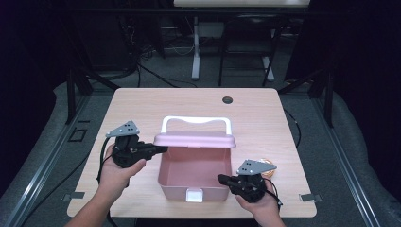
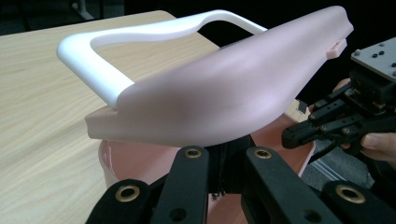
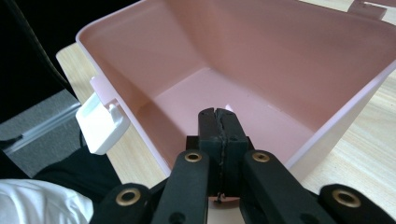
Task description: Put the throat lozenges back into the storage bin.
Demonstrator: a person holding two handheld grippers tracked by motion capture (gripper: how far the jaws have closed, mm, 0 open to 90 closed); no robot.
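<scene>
A pink box stands open at the table's middle front, its inside bare. Its pink lid is raised on edge at the back, with a white handle beyond it. My left gripper reaches in from the left to the lid's left end. In the left gripper view its jaws stand shut and run under the lid, which hides their tips. My right gripper is shut with nothing in it, its tips over the box's front right rim.
A white latch hangs on the box's front wall. A small round orange-brown thing lies on the table behind the right gripper. A black grommet sits in the tabletop at the back. Desk legs and cables lie beyond the table.
</scene>
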